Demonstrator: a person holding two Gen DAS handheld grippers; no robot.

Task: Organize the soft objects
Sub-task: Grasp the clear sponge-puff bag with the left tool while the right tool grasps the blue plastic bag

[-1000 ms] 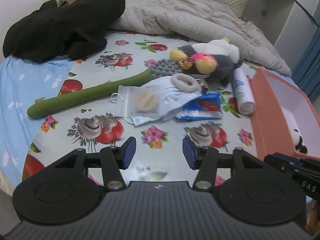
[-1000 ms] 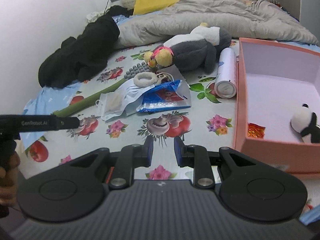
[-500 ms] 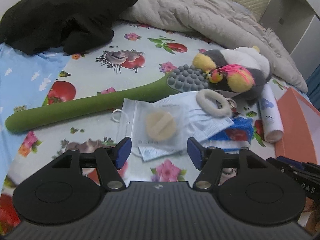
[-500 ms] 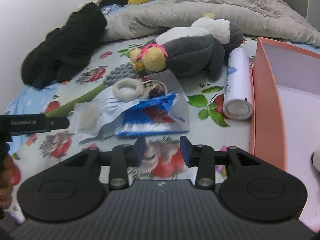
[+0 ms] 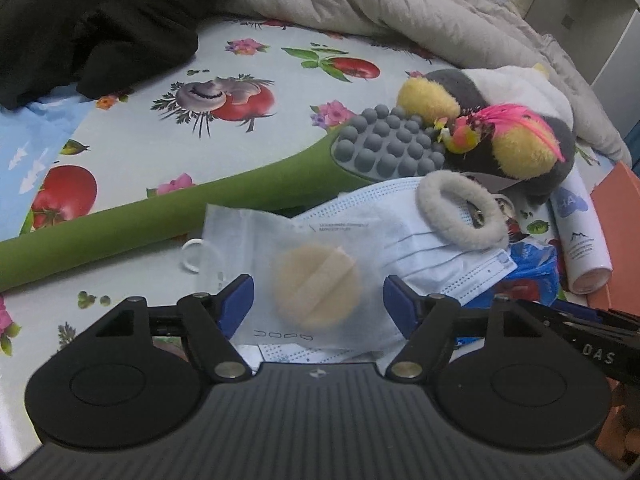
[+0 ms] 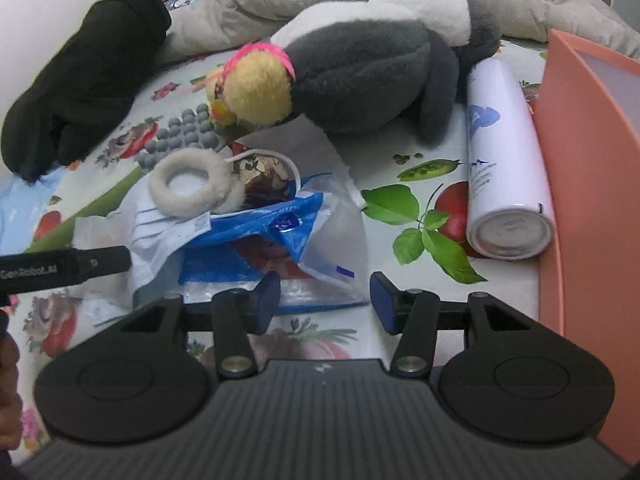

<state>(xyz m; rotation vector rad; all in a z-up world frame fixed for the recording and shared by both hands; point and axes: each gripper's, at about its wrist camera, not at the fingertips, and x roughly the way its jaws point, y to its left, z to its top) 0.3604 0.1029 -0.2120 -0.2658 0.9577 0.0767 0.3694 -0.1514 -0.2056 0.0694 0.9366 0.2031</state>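
I am opening both grippers: the left gripper (image 5: pixel 316 300) straddling the puff packet (image 5: pixel 308 276) (untouched), the right gripper (image 6: pixel 325 298) empty over the blue bag (image 6: pixel 280 240) mid-bed.

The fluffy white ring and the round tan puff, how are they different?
The fluffy white ring has a hole in the middle; the round tan puff is solid with a strap across it. The ring lies bare on top of the face mask; the puff sits inside a clear packet. Both are round and look soft.

Spray can (image 6: pixel 505 168) tight against box (image 6: pixel 588 184)
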